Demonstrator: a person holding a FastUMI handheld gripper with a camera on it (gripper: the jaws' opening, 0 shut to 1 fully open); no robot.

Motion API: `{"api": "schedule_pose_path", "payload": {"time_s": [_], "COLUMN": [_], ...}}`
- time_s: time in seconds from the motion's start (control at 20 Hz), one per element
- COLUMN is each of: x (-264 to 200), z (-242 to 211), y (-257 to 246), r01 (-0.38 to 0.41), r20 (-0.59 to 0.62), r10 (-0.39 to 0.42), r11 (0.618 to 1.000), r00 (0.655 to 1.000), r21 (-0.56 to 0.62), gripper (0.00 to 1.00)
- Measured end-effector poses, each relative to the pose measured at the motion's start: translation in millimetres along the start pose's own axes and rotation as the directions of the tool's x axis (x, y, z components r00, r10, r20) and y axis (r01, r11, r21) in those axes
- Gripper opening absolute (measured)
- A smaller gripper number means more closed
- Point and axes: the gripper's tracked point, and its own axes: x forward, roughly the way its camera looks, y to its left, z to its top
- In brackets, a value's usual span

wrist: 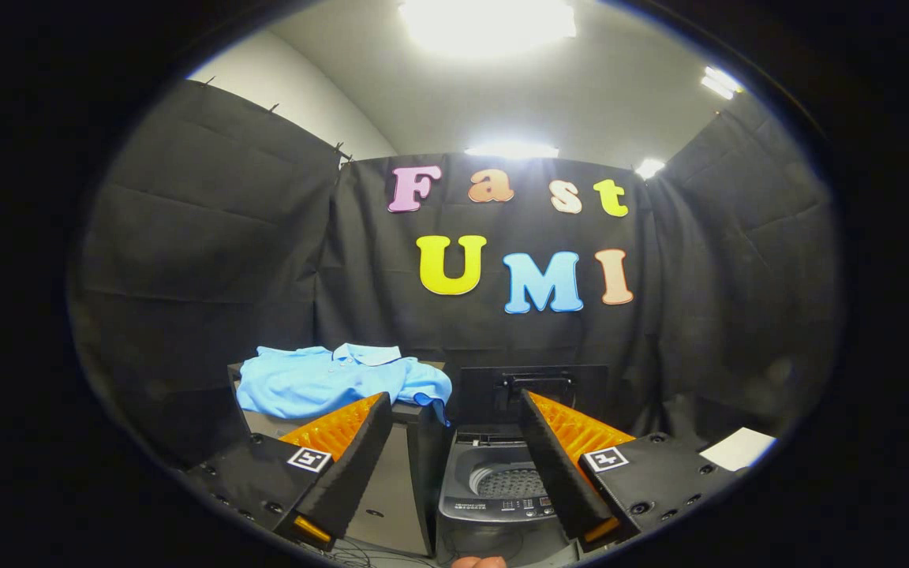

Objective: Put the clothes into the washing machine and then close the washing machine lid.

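A light blue polo shirt (336, 382) lies crumpled on top of a dark cabinet (391, 473), beyond my left finger. To its right stands a small grey top-loading washing machine (494, 493) with its dark lid (533, 390) raised upright at the back and the perforated drum (511, 483) showing. My gripper (454, 406) is open, held back from both, with nothing between its fingers. The washing machine's opening sits between the fingers and below them.
Black cloth walls close the booth on three sides. A white sheet (737, 448) lies at the right, past my right finger. Cables (360, 554) run on the floor below the cabinet. Fingertips of a person's hand (478, 562) show beneath the gripper.
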Motion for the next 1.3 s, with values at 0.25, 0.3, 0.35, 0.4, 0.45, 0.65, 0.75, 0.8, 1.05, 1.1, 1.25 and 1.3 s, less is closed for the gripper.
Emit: {"api": "schedule_pose_path", "payload": {"time_s": [0.25,0.3,0.35,0.4,0.45,0.65,0.75,0.8,1.05,1.1,1.25,1.3], "x": [3.1,4.9,6.8,8.7,10.2,26.1,40.7,47.3,83.4,92.7,112.7,117.1], "z": [2.4,2.4,2.6,2.8,5.1,24.5,33.6,46.7,127.4,143.6,186.2,197.6], "y": [-2.4,-1.7,-1.0,-0.8,0.5,8.2,20.3,20.8,24.8,23.0,27.3,32.7], "r01": [0.001,0.003,0.003,0.003,0.000,-0.023,-0.073,-0.082,-0.099,-0.093,-0.102,-0.114], "r20": [0.018,0.017,0.014,0.012,0.012,-0.001,-0.040,-0.045,-0.004,-0.001,-0.007,-0.002], "r10": [-0.001,-0.003,-0.003,-0.003,0.000,0.023,0.075,0.084,0.100,0.093,0.102,0.114], "r11": [1.000,1.000,1.000,1.000,1.000,1.000,0.996,0.995,0.992,0.993,0.994,0.992], "r00": [1.000,1.000,1.000,1.000,1.000,1.000,0.996,0.995,0.995,0.996,0.995,0.993], "r21": [-0.008,-0.006,-0.004,-0.001,0.007,0.016,0.044,0.059,0.076,0.074,0.051,0.047], "gripper": [1.00,1.00,1.00,1.00,1.00,1.00,1.00,1.00,1.00,1.00,1.00,1.00]}}
